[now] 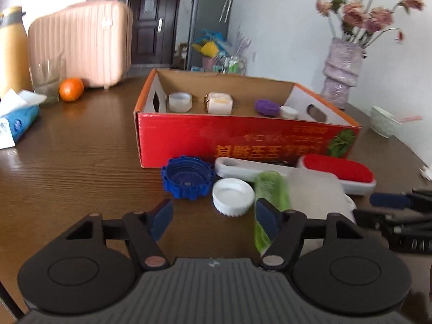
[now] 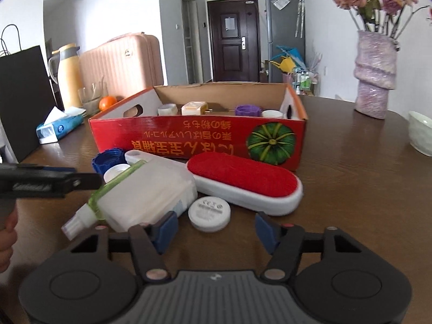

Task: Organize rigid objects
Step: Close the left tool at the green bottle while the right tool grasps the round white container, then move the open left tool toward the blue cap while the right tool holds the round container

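Observation:
A red cardboard box [image 1: 232, 140] [image 2: 199, 137] stands open on the brown table; inside are a white jar [image 1: 180, 102], a cream block [image 1: 219, 103], a purple cap [image 1: 266, 107] and a small white lid [image 1: 289, 112]. In front lie a blue cap [image 1: 186, 177], a white cap [image 1: 233, 196], a green spray bottle [image 1: 271, 189] [image 2: 113, 189], a translucent white container [image 2: 151, 191], a red-and-white lint brush [image 1: 337, 172] [image 2: 243, 181] and a round white disc [image 2: 209, 213]. My left gripper [image 1: 214, 217] is open, just before the white cap. My right gripper [image 2: 216, 228] is open, just before the disc.
At the left stand a pink case [image 1: 81, 43], a yellow thermos [image 1: 12, 51], a glass [image 1: 48, 78], an orange [image 1: 71, 89] and a tissue pack [image 1: 17, 124]. A flower vase [image 2: 375, 75] and a white bowl [image 2: 421, 132] are at the right. A black bag [image 2: 24, 100] stands far left.

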{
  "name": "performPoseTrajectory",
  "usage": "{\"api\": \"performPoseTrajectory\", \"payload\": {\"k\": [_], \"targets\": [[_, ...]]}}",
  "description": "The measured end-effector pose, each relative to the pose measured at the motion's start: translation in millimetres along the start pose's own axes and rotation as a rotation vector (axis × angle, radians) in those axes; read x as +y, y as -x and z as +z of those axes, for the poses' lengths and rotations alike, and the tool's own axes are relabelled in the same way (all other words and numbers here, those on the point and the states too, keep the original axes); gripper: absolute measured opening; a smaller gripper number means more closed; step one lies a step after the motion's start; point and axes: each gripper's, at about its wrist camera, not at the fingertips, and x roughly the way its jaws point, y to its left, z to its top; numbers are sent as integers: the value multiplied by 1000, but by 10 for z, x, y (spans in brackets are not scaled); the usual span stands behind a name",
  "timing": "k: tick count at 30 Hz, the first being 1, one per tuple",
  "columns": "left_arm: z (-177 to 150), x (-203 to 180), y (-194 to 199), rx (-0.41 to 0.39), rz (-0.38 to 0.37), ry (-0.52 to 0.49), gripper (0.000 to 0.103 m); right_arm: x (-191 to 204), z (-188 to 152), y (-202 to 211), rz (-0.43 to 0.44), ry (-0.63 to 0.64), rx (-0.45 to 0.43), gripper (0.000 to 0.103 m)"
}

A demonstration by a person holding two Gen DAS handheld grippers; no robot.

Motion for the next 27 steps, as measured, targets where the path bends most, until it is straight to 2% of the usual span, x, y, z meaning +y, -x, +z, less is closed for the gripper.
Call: {"api": "performPoseTrajectory", "payload": {"k": [4,7,8,10,11,13,14,17,20,27], "targets": [[53,-9,-216,35,3,-17,65,27,30,-190,-11,10,20,49],[79,-7,-284,33,8,-10,66,-18,53,-234,-4,4,13,48],[80,-20,-287,33,13,-13,62,-35,59,-248,-1,-1,12,47],[60,-66,-283,25,-1,-30,42,-53,66,-266,7,-3,13,39],[55,-85,-286,25,-11,-34,32,-53,68,-272,19,1,12,39],[50,-137,-282,21,4,-40,24,-31,71,-271,17,19,13,39],[36,-147,-268,23,0,-40,2,-19,73,-267,14,25,15,39],[-41,-146,-186,18,-6,-18,1,-5,55,-175,-5,24,5,39],[-108,-137,-98,15,22,-18,1,-30,-15,-31,-21,2,-5,39],[-135,-53,113,-1,28,43,4,-96,-209,298,-40,-41,-15,39]]}}
